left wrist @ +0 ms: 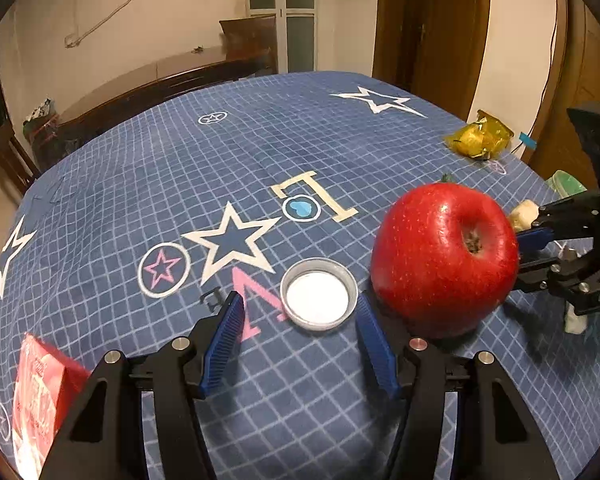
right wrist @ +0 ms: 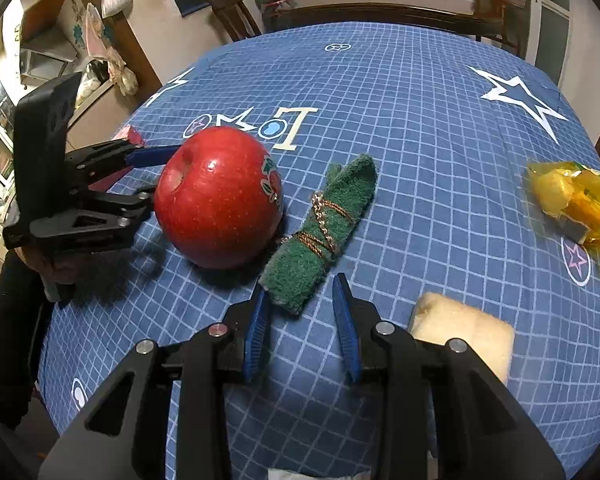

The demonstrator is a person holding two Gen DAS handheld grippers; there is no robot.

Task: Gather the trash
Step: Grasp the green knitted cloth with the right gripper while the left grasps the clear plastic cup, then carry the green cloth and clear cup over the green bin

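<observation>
Both pairs of fingers are spread and grasp nothing: the left gripper point(left wrist: 300, 308) brackets a metal lid point(left wrist: 319, 294) on the blue surface point(left wrist: 180, 160), beside a red apple point(left wrist: 444, 258); the right gripper point(right wrist: 302, 300) brackets a rolled green cloth point(right wrist: 324, 228). A yellow wrapper point(right wrist: 576, 204) lies well apart.

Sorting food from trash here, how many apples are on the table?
1. The red apple sits on the blue tablecloth, beside the rolled green cloth and close to the left gripper. No others show.
</observation>
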